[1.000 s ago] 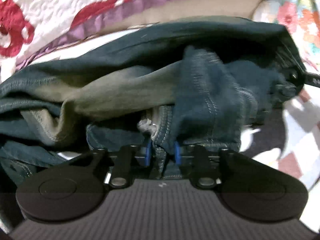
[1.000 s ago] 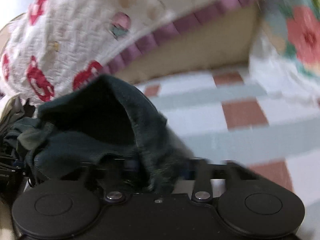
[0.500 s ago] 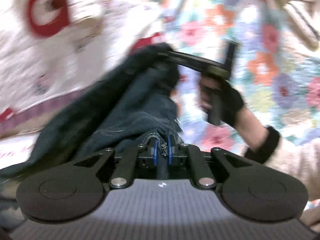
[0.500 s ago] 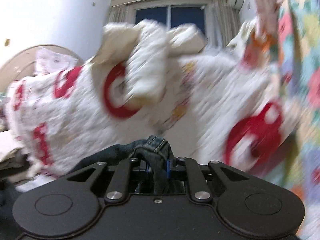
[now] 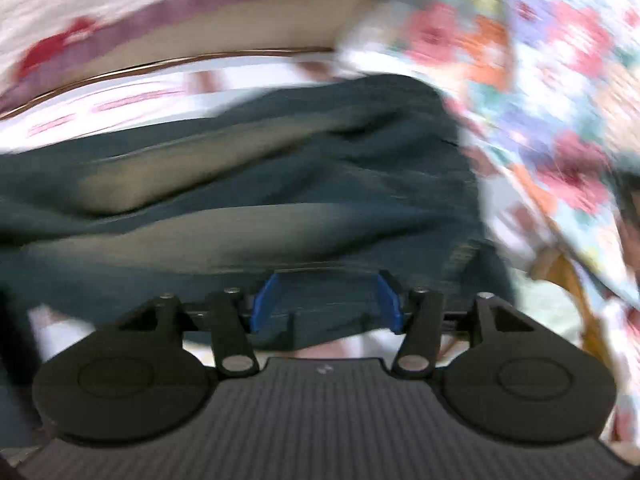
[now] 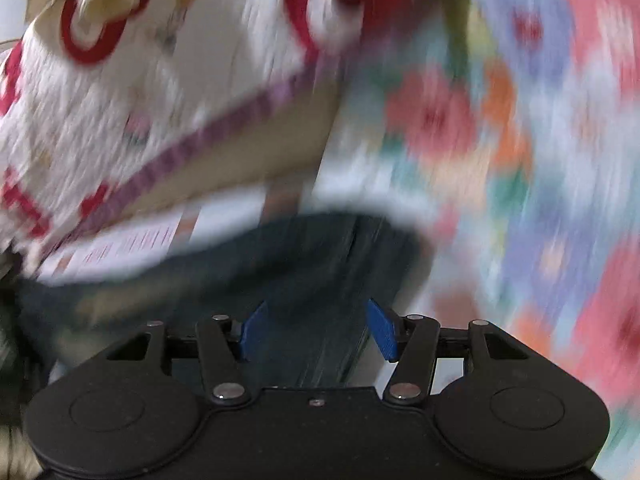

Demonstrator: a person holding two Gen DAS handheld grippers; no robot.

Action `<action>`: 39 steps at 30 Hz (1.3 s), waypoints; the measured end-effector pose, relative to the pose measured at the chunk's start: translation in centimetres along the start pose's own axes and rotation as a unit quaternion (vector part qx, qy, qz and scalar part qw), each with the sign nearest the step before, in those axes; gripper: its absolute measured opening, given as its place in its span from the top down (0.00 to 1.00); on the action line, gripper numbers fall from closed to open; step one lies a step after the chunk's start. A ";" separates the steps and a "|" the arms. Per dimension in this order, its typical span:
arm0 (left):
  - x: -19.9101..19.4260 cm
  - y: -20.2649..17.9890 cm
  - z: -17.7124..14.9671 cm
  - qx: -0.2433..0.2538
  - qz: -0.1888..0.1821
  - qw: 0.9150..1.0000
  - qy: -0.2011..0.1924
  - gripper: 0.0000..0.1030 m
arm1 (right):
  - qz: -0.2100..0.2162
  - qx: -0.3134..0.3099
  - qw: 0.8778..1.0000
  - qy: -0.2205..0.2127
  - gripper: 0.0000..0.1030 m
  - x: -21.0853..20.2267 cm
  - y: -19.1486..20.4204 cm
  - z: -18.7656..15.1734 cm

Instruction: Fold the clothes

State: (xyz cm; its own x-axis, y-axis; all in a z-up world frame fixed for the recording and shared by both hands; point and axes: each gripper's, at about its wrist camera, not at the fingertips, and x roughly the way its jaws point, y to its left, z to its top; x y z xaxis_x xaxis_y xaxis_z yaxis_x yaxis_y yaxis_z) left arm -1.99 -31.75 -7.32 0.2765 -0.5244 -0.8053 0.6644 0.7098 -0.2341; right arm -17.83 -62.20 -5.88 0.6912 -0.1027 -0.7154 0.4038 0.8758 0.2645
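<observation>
A pair of dark blue jeans (image 5: pixel 280 184) with faded patches lies spread across the bed, blurred by motion in both views. My left gripper (image 5: pixel 326 300) stands open just above the near edge of the denim, its blue pads (image 5: pixel 266 300) wide apart with cloth lying under and between them. In the right wrist view the jeans (image 6: pixel 300 264) run away from my right gripper (image 6: pixel 318 330), which is open too, its blue pads (image 6: pixel 382 330) apart over the fabric.
A white quilt with red shapes and a purple border (image 5: pixel 168 12) rises behind the jeans. A floral blanket (image 5: pixel 560 92) hangs at the right, also large in the right wrist view (image 6: pixel 520 140). The checked bedsheet (image 6: pixel 132 240) shows beside the denim.
Both grippers were shut on the jeans and lifted them half a second ago; now both have opened and the jeans lie down on the bed.
</observation>
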 end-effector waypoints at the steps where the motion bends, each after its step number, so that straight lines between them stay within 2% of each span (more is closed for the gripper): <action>1: -0.7 1.6 0.2 -0.010 0.026 1.000 -0.005 0.47 | 0.017 0.013 1.000 0.022 0.41 0.3 0.1 -2.6; 3: -1.8 4.5 1.0 -0.018 0.076 0.997 -0.012 0.47 | 0.034 0.021 0.998 0.050 0.41 0.7 0.9 -6.0; 6: -2.4 6.1 0.3 -0.028 0.101 0.994 -0.016 0.47 | 0.042 0.030 0.995 0.083 0.40 0.9 1.7 -9.9; 9: -3.0 7.7 -0.4 -0.037 0.125 0.991 -0.020 0.45 | 0.045 0.041 0.993 0.104 0.38 1.0 2.2 -12.1; 13: -3.8 9.8 -1.3 -0.050 0.157 0.986 -0.025 0.44 | 0.034 0.049 0.992 0.111 0.35 0.9 3.5 -13.8; 16: -4.5 11.4 -2.0 -0.060 0.181 0.981 -0.028 0.44 | 0.023 0.016 0.992 0.123 0.32 1.1 4.7 -14.7; 18: -4.9 12.5 -2.4 -0.066 0.197 0.978 -0.031 0.43 | 0.003 -0.021 0.993 0.116 0.31 1.7 5.4 -15.6; 19: -5.0 12.9 -2.4 -0.062 0.217 0.974 -0.030 0.43 | -0.020 -0.036 0.993 0.112 0.31 2.2 5.9 -16.1; 23: -6.0 15.2 -2.3 -0.074 0.274 0.959 -0.026 0.39 | -0.068 -0.023 0.995 0.065 0.31 3.2 6.9 -16.4; 25: -6.9 16.5 -2.5 -0.101 0.278 0.955 -0.028 0.38 | -0.090 -0.054 0.994 0.035 0.32 3.6 7.7 -16.3; 26: -7.4 17.2 -2.6 -0.114 0.280 0.953 -0.028 0.36 | -0.092 -0.079 0.993 0.015 0.39 3.5 8.2 -16.2; 27: -7.6 17.9 -2.6 -0.126 0.277 0.952 -0.027 0.36 | -0.079 -0.096 0.992 -0.009 0.74 3.0 8.5 -16.1; 28: -7.6 18.5 -2.7 -0.137 0.273 0.952 -0.024 0.36 | -0.066 -0.117 0.991 -0.029 0.84 2.5 9.0 -15.5; 30: -7.6 19.4 -2.8 -0.154 0.267 0.951 -0.017 0.36 | -0.039 -0.158 0.984 -0.068 0.87 1.5 10.0 -14.1; 32: -7.6 20.1 -3.0 -0.168 0.264 0.950 -0.011 0.36 | -0.040 -0.168 0.980 -0.103 0.88 0.4 9.9 -11.8; 34: -8.1 20.4 -3.2 -0.167 0.257 0.952 -0.010 0.36 | -0.064 -0.189 0.969 -0.142 0.89 -1.8 9.4 -8.7; 37: -9.4 20.8 -3.4 -0.171 0.274 0.946 -0.024 0.36 | -0.104 -0.219 0.947 -0.209 0.91 -5.9 8.3 -4.0; 39: -10.3 21.1 -3.5 -0.177 0.284 0.942 -0.036 0.36 | -0.126 -0.224 0.932 -0.255 0.91 -8.9 7.2 -2.8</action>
State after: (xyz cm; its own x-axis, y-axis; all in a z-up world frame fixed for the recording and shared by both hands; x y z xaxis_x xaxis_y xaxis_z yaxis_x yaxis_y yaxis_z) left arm 6.70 -9.71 -5.86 0.5721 -0.0337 -0.8195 0.1251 0.9910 0.0466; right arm -22.73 -53.67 0.56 0.8492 -0.4428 -0.2878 0.3803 0.8909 -0.2483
